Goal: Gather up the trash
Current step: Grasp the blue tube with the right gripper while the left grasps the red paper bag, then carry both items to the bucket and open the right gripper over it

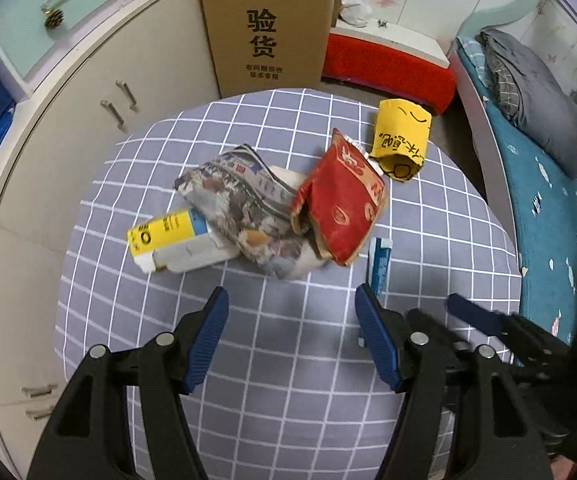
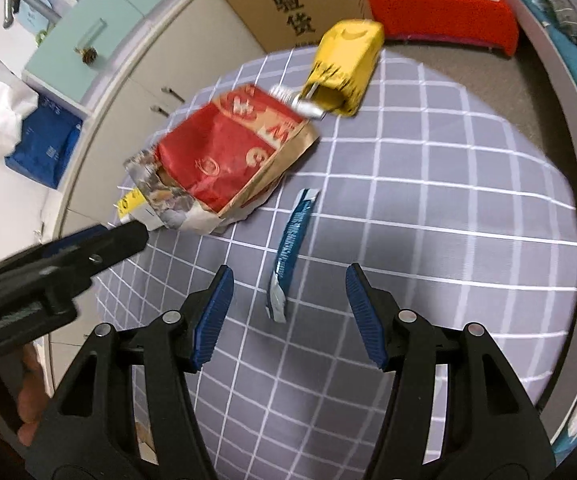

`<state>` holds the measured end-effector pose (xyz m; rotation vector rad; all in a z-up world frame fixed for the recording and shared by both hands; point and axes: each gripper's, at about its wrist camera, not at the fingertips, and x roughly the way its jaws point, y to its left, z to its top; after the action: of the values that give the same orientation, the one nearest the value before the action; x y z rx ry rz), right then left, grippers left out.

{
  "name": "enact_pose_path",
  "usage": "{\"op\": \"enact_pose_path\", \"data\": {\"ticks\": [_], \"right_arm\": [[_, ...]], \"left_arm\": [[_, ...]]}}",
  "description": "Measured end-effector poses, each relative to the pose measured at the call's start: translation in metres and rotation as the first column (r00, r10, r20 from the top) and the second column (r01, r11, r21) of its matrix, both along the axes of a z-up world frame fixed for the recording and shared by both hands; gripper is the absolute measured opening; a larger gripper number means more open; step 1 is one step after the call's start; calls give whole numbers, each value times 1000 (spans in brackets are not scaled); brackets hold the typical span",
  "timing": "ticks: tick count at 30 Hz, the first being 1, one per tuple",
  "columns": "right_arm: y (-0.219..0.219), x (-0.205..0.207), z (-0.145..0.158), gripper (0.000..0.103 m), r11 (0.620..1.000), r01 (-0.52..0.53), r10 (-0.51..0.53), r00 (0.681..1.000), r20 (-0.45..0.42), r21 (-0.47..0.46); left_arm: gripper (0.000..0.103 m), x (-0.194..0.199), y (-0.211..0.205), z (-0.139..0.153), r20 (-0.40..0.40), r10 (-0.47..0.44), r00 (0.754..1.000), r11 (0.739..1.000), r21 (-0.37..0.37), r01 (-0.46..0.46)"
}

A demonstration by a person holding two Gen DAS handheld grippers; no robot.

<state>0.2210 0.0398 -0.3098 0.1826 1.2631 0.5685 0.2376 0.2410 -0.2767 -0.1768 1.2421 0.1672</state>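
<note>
Our right gripper (image 2: 288,312) hangs with its jaws spread wide, and the blue wrapper (image 2: 290,248) lies on the bench (image 2: 448,216) straight ahead of the gap, its near foil end reaching between the blue pads. Its long axis runs away from us, roughly along the fingers, so we judge the right hand nearer and better placed for it. Our left gripper (image 1: 292,336) is also spread and empty, short of the pile. The wrapper is thin, flat, crinkled film. Beyond it a red paper bag (image 2: 228,160) leans on a printed crumpled bag (image 1: 244,208) over a yellow-labelled carton (image 1: 172,240). Farthest sits a yellow box (image 2: 346,64), open-ended, touching a ribbed silvery piece.
</note>
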Motion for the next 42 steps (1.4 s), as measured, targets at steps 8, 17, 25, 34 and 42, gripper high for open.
{"op": "enact_pose_path", "data": {"ticks": [8, 17, 25, 34, 42], "right_arm": [[31, 7, -29, 40, 991, -62, 65, 998, 17, -119], [1, 14, -22, 8, 994, -40, 44, 998, 39, -102], [-45, 24, -3, 8, 997, 75, -75, 997, 30, -14], [-76, 13, 35, 8, 992, 105, -109, 992, 65, 73], [-128, -7, 66, 8, 986, 131, -142, 984, 106, 106]], "left_arm": [[65, 24, 0, -13, 40, -59, 997, 998, -16, 59], [65, 48, -3, -22, 77, -44, 996, 999, -3, 45], [17, 52, -1, -24, 87, 1, 996, 999, -36, 2], [12, 30, -32, 26, 192, 2, 981, 1000, 5, -3], [12, 8, -109, 58, 230, -71, 971, 997, 1, 73]]}}
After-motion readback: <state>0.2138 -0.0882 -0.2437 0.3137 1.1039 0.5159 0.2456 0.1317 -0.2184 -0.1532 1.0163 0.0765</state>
